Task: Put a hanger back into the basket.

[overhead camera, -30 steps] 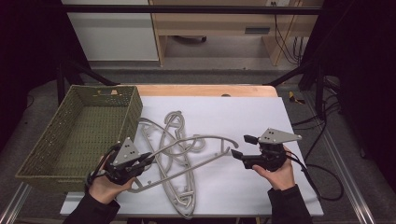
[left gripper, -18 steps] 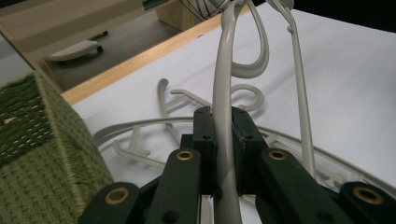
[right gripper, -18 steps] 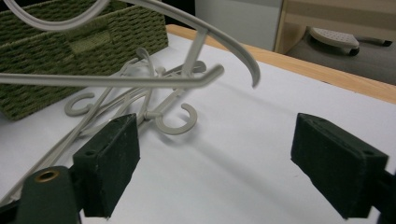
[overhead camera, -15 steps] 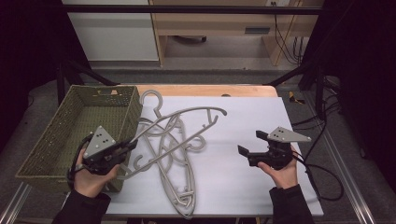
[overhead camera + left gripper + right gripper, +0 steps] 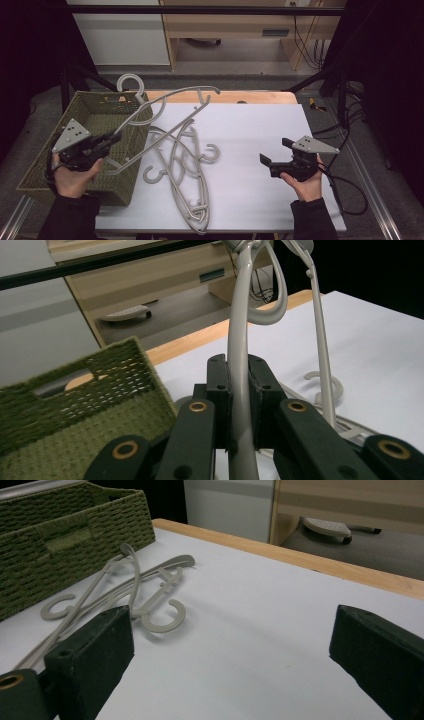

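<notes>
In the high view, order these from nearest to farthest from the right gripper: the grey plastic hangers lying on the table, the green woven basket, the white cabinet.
From the right gripper:
1. Grey plastic hangers lying on the table, to its left.
2. Green woven basket, at the table's left edge.
3. White cabinet, on the floor beyond the table.

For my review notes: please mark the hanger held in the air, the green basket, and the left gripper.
lifted hanger (image 5: 165, 102), high view, on its upper arm.
green woven basket (image 5: 30, 172), high view, on its left rim.
left gripper (image 5: 239, 407), left gripper view, between its fingertips, shut on the hanger's bar.
</notes>
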The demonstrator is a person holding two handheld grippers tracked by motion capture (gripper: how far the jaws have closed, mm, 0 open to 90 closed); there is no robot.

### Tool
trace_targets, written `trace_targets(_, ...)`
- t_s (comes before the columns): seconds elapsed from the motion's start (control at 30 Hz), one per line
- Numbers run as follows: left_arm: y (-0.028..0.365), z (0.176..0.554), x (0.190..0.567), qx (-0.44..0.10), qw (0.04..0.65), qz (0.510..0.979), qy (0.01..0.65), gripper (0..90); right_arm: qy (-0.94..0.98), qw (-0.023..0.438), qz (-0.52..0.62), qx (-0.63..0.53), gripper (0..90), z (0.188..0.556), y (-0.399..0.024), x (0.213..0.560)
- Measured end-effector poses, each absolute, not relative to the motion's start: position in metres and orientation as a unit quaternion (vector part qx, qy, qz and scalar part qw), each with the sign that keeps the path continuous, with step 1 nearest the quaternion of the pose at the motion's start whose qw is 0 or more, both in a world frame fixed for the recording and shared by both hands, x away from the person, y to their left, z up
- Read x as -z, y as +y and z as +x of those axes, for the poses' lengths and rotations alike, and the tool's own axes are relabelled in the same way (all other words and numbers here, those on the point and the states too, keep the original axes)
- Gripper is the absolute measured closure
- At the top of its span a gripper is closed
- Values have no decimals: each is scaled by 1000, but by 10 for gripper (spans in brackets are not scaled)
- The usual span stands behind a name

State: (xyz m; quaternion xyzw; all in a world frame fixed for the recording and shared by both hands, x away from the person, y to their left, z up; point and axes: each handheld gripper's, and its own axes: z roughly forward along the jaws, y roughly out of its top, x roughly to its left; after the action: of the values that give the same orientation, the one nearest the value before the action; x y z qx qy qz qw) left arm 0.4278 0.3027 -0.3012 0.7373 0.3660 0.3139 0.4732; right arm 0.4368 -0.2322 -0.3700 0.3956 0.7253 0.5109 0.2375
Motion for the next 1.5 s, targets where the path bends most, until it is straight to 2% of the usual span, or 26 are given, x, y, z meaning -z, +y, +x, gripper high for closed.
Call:
trace_targets(0.23, 330, 440, 295, -321, 483, 720, 381, 820, 724, 239, 403, -506, 30, 437, -233, 372)
trace_targets(0.53, 372, 450, 294, -347, 467, 711, 394, 819, 730, 237, 403, -499, 30, 438, -231, 374)
trace_targets(0.9, 426, 456, 305, -353, 450, 702, 424, 819, 733, 237, 401, -496, 31, 439, -230, 376)
trace_targets(1.5, 470, 452, 335, -347, 415, 707, 456, 818, 738, 236, 398, -491, 31, 440, -229, 377)
